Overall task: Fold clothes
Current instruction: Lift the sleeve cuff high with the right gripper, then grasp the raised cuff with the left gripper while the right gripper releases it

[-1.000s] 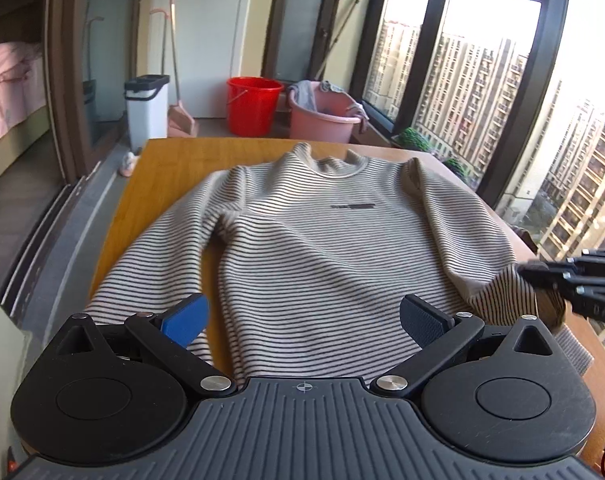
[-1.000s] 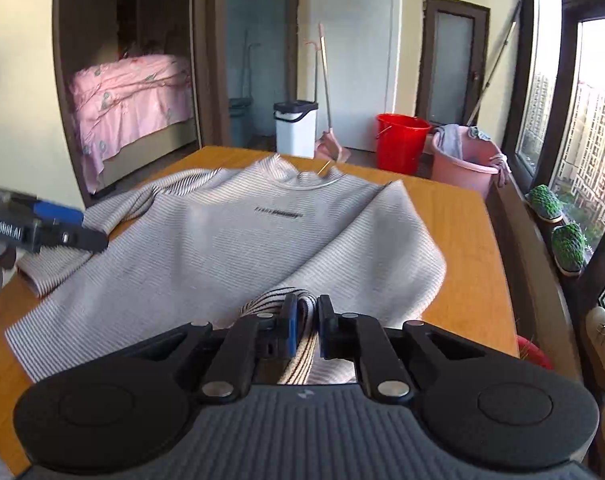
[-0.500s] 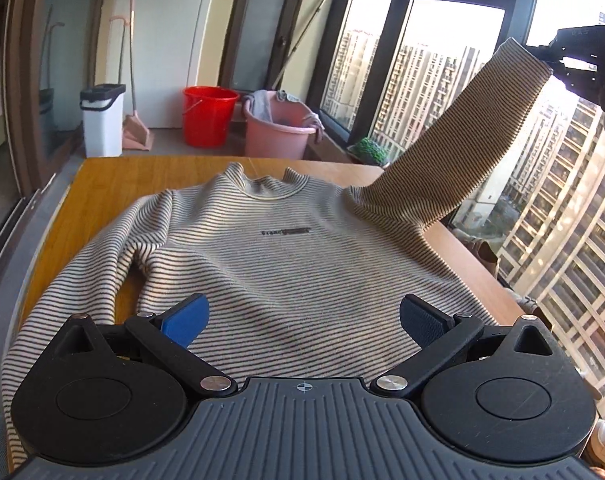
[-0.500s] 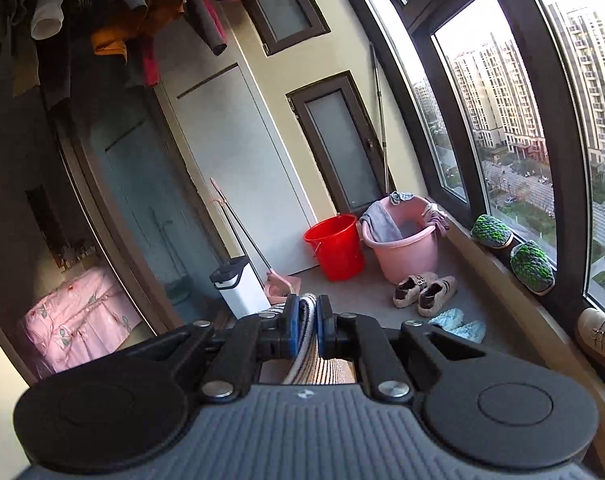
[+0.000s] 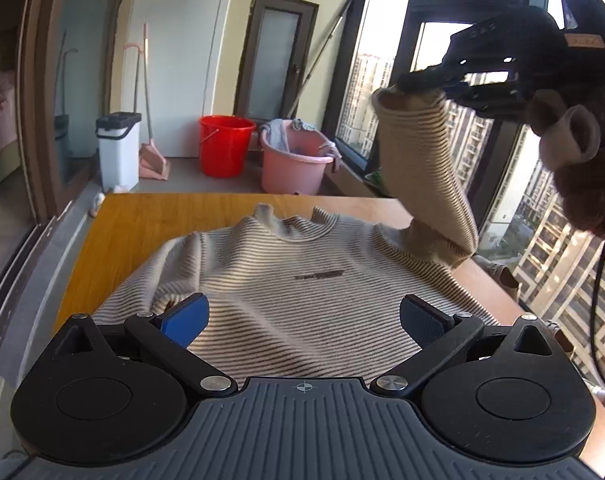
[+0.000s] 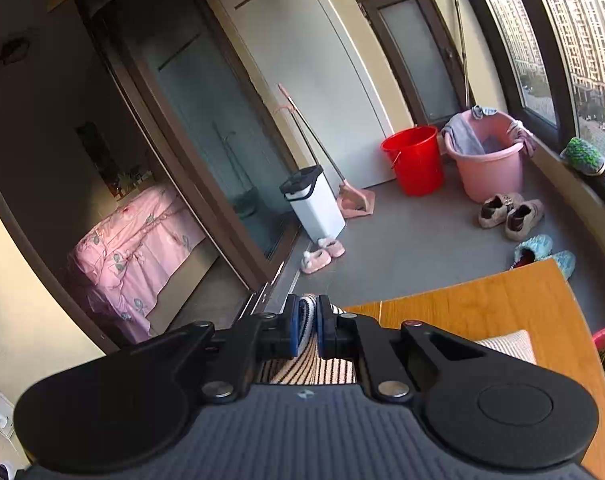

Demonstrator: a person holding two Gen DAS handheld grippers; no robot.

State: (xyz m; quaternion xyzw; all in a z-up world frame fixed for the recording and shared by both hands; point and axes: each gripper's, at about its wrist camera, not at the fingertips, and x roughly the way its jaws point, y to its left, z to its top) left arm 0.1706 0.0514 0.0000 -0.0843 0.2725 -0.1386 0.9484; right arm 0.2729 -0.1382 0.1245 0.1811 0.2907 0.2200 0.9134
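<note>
A beige striped sweater (image 5: pixel 302 292) lies face up on the wooden table (image 5: pixel 142 224), collar at the far end. My right gripper (image 5: pixel 418 80) is shut on the cuff of the right sleeve (image 5: pixel 422 168), holding it high above the table's right side. In the right wrist view the striped cuff (image 6: pixel 308 316) sits pinched between the pads of my right gripper (image 6: pixel 307 328). My left gripper (image 5: pixel 302 316) hovers open over the sweater's lower hem, holding nothing. The other sleeve (image 5: pixel 142 292) lies along the sweater's left side.
Beyond the table stand a white bin (image 5: pixel 116 152), a red bucket (image 5: pixel 224 144) and a pink basin (image 5: pixel 294 164). Tall windows (image 5: pixel 502 160) run along the right. Shoes (image 6: pixel 510 212) and slippers (image 6: pixel 322 256) lie on the floor. A pink bed (image 6: pixel 134 248) shows through the doorway.
The right gripper lifted the sleeve off the table and has now carried it up and inward, towards the sweater's middle. The left gripper moved forward over the hem and stayed open.
</note>
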